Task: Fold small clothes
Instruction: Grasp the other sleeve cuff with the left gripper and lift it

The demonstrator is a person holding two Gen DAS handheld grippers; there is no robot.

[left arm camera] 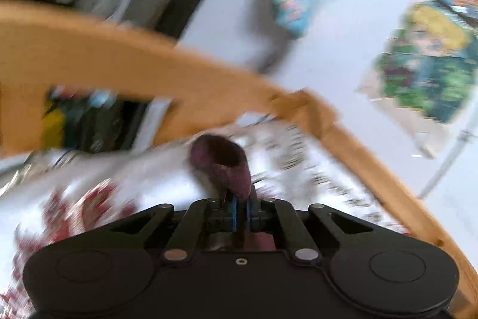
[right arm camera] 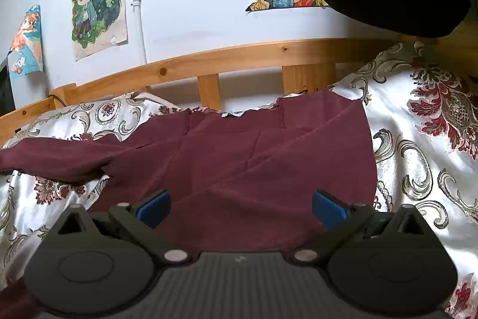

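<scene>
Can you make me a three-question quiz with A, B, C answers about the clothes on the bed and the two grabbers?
1. Where does the garment lie?
A on the patterned bedspread
B on the floor
C on a chair

2. What colour is the garment?
A yellow
B maroon
C green

3. How is the right gripper?
A shut on cloth
B open
C out of view

Answers:
1 A, floral bedding shows on both sides of it.
2 B, it is dark red throughout.
3 B, its blue pads stand far apart above the cloth.

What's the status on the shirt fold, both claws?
Left claw shut on maroon sleeve cuff, view blurred. Right claw open, over the maroon shirt, which lies spread on the patterned bedspread. Nothing in the way.
</scene>
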